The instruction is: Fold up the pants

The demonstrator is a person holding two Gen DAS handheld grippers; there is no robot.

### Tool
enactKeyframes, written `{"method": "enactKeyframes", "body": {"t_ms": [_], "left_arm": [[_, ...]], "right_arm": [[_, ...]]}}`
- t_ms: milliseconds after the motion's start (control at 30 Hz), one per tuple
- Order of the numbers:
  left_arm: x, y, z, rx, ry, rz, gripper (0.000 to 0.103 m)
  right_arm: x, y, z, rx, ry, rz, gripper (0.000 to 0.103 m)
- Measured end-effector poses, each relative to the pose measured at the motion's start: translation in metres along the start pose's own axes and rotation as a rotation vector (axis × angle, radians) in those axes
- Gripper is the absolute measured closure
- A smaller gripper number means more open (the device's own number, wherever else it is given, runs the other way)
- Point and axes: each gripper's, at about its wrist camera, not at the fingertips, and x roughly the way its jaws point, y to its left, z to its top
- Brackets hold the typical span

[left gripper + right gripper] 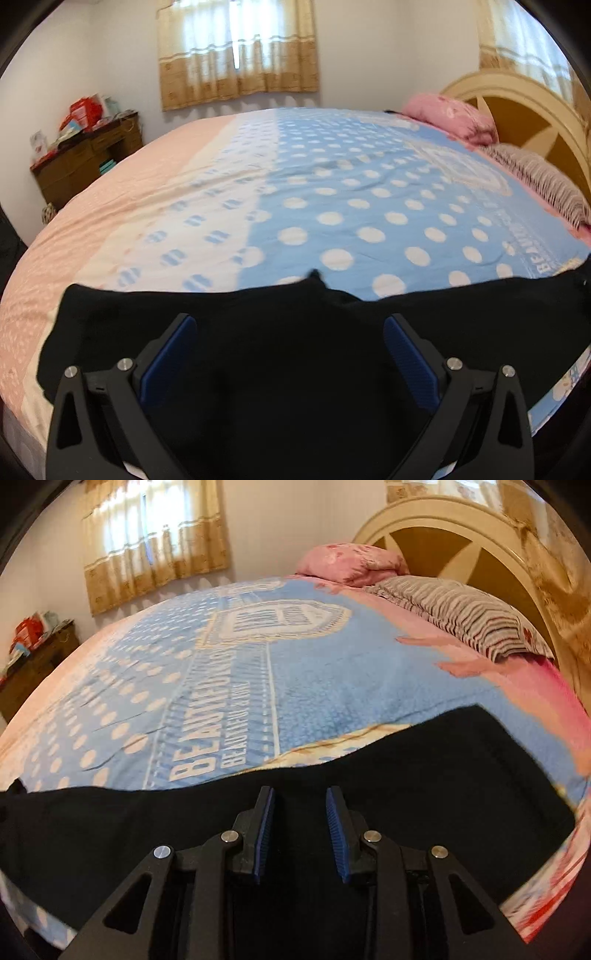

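The pants (pixel 280 354) lay spread flat along the near edge of the bed (pixel 332 206), a wide black sheet running from the pink side of the cover across to the blue dotted side. At their far edge a small notch with a tab stuck up near the middle; which end was the waist could not be told.

The left gripper (pixel 290 328) stood wide open over the black cloth, its blue pads far apart and nothing between them. Whether its tips touched the fabric could not be seen.

The right gripper (pixel 300 808) was narrowed to a modest gap, also above the pants (pixel 424 794), and gripped nothing that showed.

The cloth looked soft, limp and light, with a matte knit surface that should not slip on ribbed pads. It would sag and drag on the cover if lifted from one point only, so a pinch at two well-spaced edge points, one per gripper, seemed the sound hold. A single layer might be hard to catch without snagging the bedcover beneath.
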Motion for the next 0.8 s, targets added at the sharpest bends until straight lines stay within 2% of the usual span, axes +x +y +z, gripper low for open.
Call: {"method": "enactKeyframes", "body": {"t_ms": [100, 133, 167, 233, 367, 467, 533, 633, 800], "left_arm": [[0.015, -0.007, -0.008, 0.030, 0.060, 0.007, 0.000], [0.018, -0.008, -0.011, 0.036, 0.076, 0.014, 0.000], [0.019, -0.007, -0.014, 0.040, 0.088, 0.022, 0.000], [0.019, -0.004, -0.016, 0.030, 0.092, 0.031, 0.000], [0.015, 0.000, -0.013, -0.010, 0.080, 0.032, 0.000], [0.015, -0.005, -0.010, -0.013, 0.074, 0.024, 0.000], [0.016, -0.011, -0.010, 0.012, 0.081, 0.017, 0.000], [0.014, -0.017, -0.010, 0.050, 0.079, 0.023, 0.000], [0.013, -0.013, -0.009, 0.035, 0.078, 0.023, 0.000]], "right_arm": [[-0.044, -0.031, 0.005, 0.081, -0.162, -0.051, 0.072], [-0.052, -0.044, 0.007, 0.110, -0.187, -0.078, 0.071], [-0.060, -0.064, 0.007, 0.164, -0.205, -0.116, 0.065], [-0.063, -0.096, 0.004, 0.255, -0.205, -0.128, 0.049], [-0.058, -0.136, -0.009, 0.363, -0.200, -0.107, 0.048], [-0.042, -0.146, -0.016, 0.382, -0.162, -0.117, 0.047], [-0.041, -0.144, -0.023, 0.348, -0.202, -0.117, 0.047], [-0.040, -0.131, -0.026, 0.284, -0.172, -0.146, 0.047], [-0.040, -0.106, -0.031, 0.135, -0.119, -0.211, 0.048]]}}
